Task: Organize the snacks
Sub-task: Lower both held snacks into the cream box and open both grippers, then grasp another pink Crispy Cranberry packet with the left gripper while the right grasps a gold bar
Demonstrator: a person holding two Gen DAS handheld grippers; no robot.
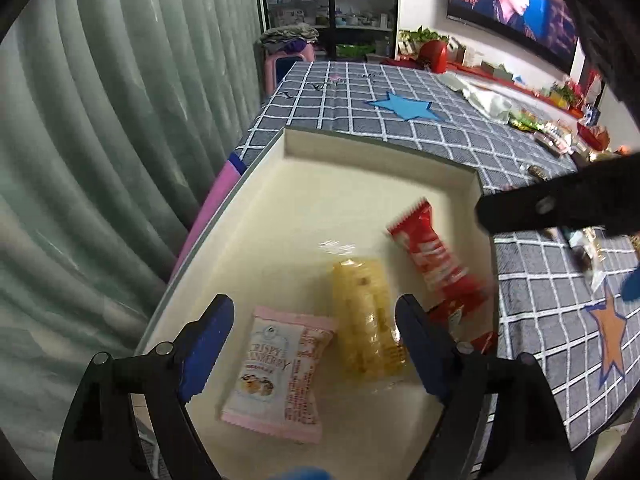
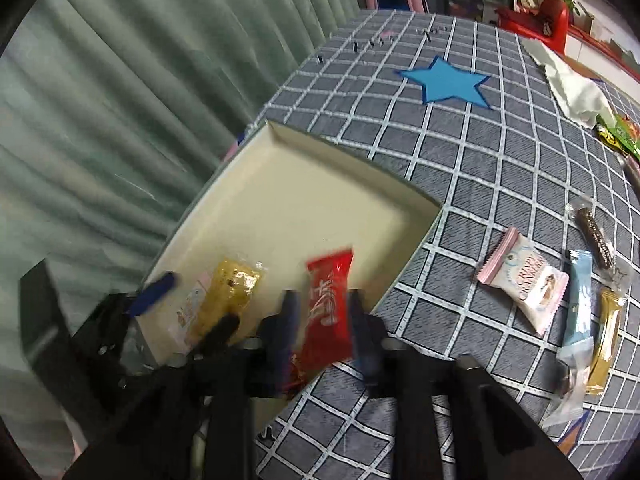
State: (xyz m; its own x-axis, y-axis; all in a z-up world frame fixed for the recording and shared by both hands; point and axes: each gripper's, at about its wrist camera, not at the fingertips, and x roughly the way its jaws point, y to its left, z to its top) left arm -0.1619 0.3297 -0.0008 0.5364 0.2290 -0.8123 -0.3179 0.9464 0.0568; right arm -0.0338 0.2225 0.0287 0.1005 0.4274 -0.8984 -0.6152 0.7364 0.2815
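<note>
A shallow cream box (image 1: 360, 208) (image 2: 304, 184) lies on the checked tablecloth. In it are a pink-and-white cranberry packet (image 1: 280, 372), a yellow clear-wrapped snack (image 1: 366, 316) (image 2: 232, 288) and a red packet (image 1: 436, 260) (image 2: 328, 308). My left gripper (image 1: 316, 344) is open and empty, low over the pink and yellow snacks. My right gripper (image 2: 322, 312) has its blue fingers on either side of the red packet at the box's near edge; the picture is blurred and the grip is unclear. Loose snacks lie right of the box: a pink packet (image 2: 524, 284), a light blue bar (image 2: 578, 300), a gold bar (image 2: 606, 332), a dark bar (image 2: 596, 236).
A blue star (image 1: 404, 108) (image 2: 448, 82) marks the cloth beyond the box; an orange star (image 1: 610, 332) lies to the right. White cloth (image 2: 576, 88) and more snacks sit at the far right. A green curtain (image 1: 100, 140) hangs along the table's left edge. A TV (image 1: 516, 4) hangs behind.
</note>
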